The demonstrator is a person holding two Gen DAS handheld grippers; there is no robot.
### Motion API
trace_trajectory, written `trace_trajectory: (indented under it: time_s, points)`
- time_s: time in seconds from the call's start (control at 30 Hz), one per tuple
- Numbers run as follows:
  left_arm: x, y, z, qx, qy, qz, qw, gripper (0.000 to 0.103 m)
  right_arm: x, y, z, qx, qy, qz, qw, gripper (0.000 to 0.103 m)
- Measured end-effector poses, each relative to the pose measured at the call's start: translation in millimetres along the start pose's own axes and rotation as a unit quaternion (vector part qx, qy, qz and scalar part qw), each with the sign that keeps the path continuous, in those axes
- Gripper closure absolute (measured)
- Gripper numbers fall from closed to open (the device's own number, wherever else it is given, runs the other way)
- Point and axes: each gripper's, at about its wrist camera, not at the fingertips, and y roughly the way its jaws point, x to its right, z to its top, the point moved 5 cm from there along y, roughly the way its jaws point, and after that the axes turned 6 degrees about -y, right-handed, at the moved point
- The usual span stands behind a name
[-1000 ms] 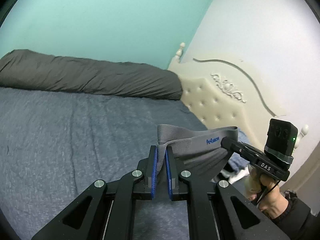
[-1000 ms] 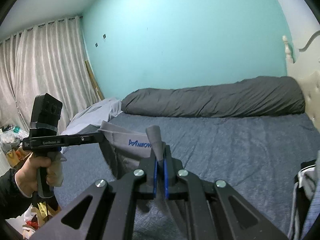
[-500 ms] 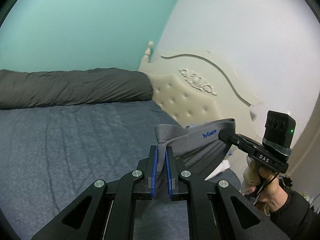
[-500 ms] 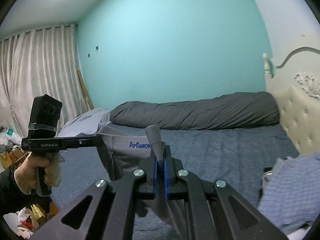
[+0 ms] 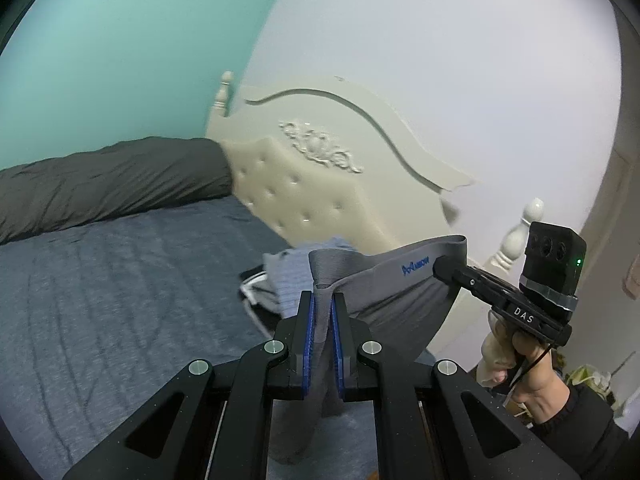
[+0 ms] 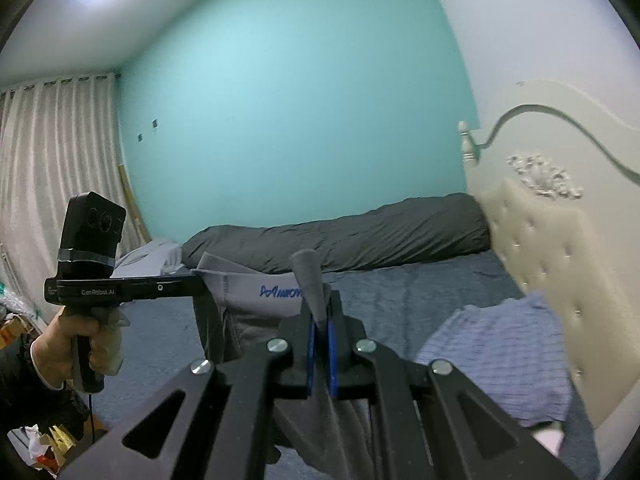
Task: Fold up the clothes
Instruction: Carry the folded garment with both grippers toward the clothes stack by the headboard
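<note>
I hold grey briefs (image 5: 396,292) with a blue logo on the waistband, stretched in the air between both grippers above the bed. My left gripper (image 5: 322,304) is shut on one end of the waistband. My right gripper (image 6: 320,316) is shut on the other end; it also shows in the left wrist view (image 5: 440,270). The briefs (image 6: 256,296) hang down between them in the right wrist view, where the left gripper (image 6: 198,286) shows too.
The blue-grey bed (image 5: 120,300) lies below. A dark grey rolled duvet (image 5: 112,188) runs along the teal wall. A cream tufted headboard (image 5: 320,200) stands to the right. A pile of blue striped clothes (image 6: 500,356) lies near it. Curtains (image 6: 48,184) hang at the left.
Both grippers have swung to the right with the briefs held taut; the headboard and the striped clothes pile have come further into view. Both grips are unchanged.
</note>
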Motion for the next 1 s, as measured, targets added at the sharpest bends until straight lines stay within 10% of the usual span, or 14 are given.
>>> trace_trajectory:
  time_s: [1.0]
  points:
    - [85.9, 143.4, 60.9, -0.044, 0.028, -0.015, 0.9985, 0.094, 138.9, -54.4, 21.0, 0.0, 0.024, -0.096, 0.995, 0.099]
